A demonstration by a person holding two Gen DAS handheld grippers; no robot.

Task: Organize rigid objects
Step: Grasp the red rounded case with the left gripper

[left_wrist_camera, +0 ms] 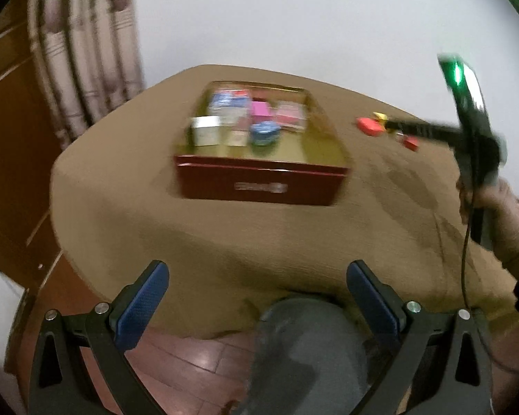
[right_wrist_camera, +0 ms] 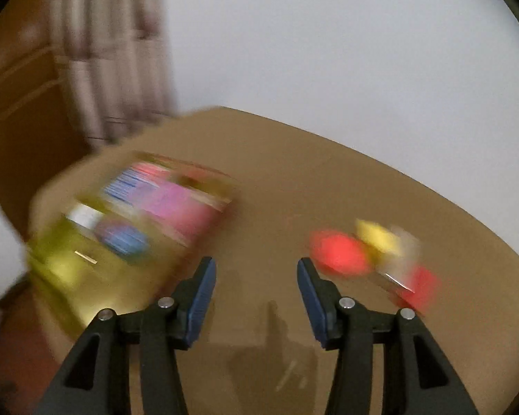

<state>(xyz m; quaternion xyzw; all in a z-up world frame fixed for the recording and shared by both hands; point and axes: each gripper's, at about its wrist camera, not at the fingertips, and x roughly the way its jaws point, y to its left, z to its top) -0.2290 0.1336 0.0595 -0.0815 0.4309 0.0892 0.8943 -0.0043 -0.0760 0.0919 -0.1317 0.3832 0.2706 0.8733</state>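
While both grippers hang spread and empty over the brown-clothed table (left_wrist_camera: 225,242), the red box (left_wrist_camera: 263,183) sits mid-table holding a blue tin (left_wrist_camera: 264,133), pink packet (left_wrist_camera: 261,108) and white carton (left_wrist_camera: 207,130). Beside the right gripper (right_wrist_camera: 256,287), loose red (right_wrist_camera: 339,250) and yellow (right_wrist_camera: 377,233) pieces lie blurred. The left gripper (left_wrist_camera: 257,287) hovers near the table edge.

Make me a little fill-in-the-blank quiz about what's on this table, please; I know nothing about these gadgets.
1. The outside of the box on the table is dark ____.
2. The round blue tin sits ____ the box.
3. The left gripper has its jaws ____, holding nothing.
4. The right gripper is near a red object lying ____ the box.

Missing words: red; inside; open; outside
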